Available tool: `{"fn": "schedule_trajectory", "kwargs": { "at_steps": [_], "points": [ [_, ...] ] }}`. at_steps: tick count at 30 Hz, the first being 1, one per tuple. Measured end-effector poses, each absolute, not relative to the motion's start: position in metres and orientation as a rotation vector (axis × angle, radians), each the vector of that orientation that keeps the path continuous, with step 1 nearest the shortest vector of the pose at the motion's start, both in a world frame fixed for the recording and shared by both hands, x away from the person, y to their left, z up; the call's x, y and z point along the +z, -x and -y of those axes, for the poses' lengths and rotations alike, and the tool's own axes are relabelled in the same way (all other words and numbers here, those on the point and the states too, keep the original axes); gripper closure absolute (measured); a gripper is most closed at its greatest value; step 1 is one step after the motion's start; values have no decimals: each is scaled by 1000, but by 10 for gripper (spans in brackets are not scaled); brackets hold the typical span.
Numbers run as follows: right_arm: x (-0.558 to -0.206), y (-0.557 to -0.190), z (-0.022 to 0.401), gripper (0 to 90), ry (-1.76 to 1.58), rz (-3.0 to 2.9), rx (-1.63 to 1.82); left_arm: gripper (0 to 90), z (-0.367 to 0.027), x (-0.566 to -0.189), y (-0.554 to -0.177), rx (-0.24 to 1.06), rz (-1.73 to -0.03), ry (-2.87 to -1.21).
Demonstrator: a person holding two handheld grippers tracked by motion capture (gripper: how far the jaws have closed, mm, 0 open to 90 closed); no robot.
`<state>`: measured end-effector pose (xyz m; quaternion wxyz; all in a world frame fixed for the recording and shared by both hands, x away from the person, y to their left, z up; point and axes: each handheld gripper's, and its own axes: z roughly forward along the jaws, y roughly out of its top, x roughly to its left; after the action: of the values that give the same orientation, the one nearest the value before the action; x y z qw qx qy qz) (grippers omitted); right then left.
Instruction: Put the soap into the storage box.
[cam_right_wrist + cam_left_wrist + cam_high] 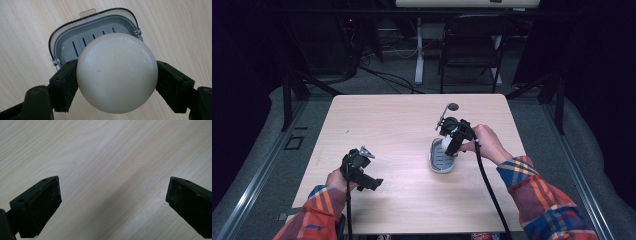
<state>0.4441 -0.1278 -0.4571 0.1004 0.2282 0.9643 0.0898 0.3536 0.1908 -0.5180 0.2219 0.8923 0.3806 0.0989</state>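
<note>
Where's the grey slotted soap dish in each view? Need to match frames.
High view: soap dish right of table centre, under the right gripper.
Left gripper view: not in it, bare table.
Right gripper view: upper centre, behind the held white ball.
Shared landmark: the light wood table top.

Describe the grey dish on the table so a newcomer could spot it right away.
Start at the wooden table, then go to its right half, where the right gripper holds a pale round soap. Directly beneath sits the soap dish: a grey rounded-rectangle tray with drain slots in its floor, a clear rim and a small tab.
</note>
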Motion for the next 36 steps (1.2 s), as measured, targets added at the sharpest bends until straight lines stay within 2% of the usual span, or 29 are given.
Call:
{"fn": "schedule_trajectory", "kwargs": {
  "at_steps": [12,36],
  "points": [
    [-469,-449,109,236,-644,-2889,252,0,-191,-518,-353,271,-1053,-2464],
    [-497,-451,108,235,-656,-2934,207,0,-191,-518,-353,274,-1056,-2469]
  ]
}}
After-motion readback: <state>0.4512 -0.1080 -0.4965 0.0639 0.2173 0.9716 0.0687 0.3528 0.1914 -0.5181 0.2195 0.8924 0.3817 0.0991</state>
